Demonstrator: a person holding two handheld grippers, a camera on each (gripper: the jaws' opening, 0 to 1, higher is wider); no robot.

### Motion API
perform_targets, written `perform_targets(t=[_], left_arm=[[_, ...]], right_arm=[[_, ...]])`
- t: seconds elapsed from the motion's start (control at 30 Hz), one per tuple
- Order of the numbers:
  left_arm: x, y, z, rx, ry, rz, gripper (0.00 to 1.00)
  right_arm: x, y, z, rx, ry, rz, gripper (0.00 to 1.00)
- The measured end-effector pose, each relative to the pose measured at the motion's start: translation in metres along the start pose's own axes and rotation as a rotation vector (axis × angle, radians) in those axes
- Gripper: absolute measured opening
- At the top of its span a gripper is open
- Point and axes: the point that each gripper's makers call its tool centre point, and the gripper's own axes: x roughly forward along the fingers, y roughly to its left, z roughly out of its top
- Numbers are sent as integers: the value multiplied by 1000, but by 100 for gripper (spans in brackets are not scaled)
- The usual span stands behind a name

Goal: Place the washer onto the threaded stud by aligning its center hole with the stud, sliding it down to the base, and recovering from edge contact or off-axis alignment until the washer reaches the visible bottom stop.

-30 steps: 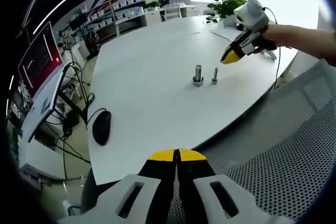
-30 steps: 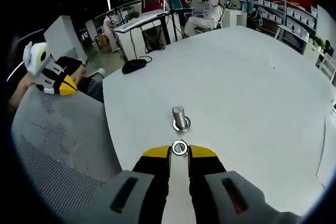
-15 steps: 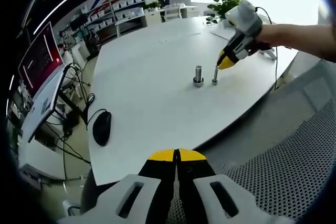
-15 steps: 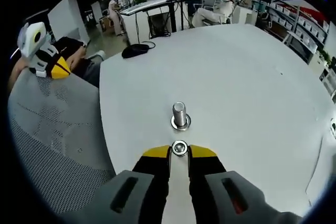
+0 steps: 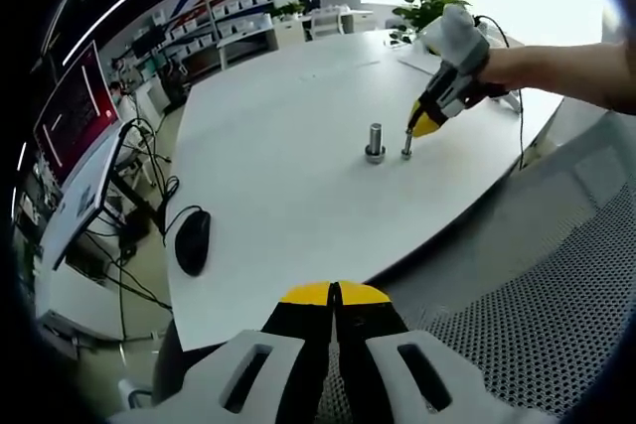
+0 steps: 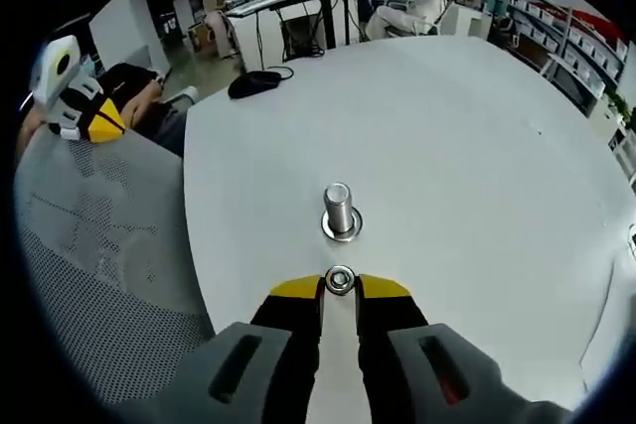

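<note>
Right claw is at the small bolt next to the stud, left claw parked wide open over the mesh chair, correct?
Not quite. In the left gripper view the left claw is shut, its yellow tips pressed together, over the mesh chair. The rest holds: the right claw is at the small bolt beside the stud.

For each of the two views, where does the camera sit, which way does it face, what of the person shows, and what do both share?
Left gripper view: rides the left gripper, held back over a mesh chair, facing across the white table; the right gripper and the person's forearm show.
Right gripper view: rides the right gripper, looking down past the small bolt at its tips towards the stud.
Shared: table, stud, small bolt, mouse, both grippers.
</note>
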Motion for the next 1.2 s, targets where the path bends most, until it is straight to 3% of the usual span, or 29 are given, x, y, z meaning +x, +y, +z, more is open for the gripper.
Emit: perform_targets(t=[0.4, 0.47, 0.6, 0.77, 1.0, 1.1, 1.2], left_arm=[[0, 0, -1, 1, 2, 0, 0], [0, -1, -1, 1, 3, -1, 0], [0, -1, 0, 2, 1, -4, 0], [0, -2, 1, 6, -4, -11, 0], [-2, -7, 5, -6, -30, -43, 0], [-2, -11, 4, 8, -29, -72, 0], [-4, -14, 9, 22, -65, -85, 0]], right_arm=[[30, -3, -20, -53, 102, -16, 15], [30, -2, -21, -123, 108, 3, 16], [24, 2, -25, -68, 124, 2, 42], [2, 5, -22, -43, 86, -5, 48], [-52, 21, -18, 33, 15, -13, 65], [-75, 31, -16, 35, -18, -27, 65], [-97, 40, -10, 74, -88, -54, 67]])
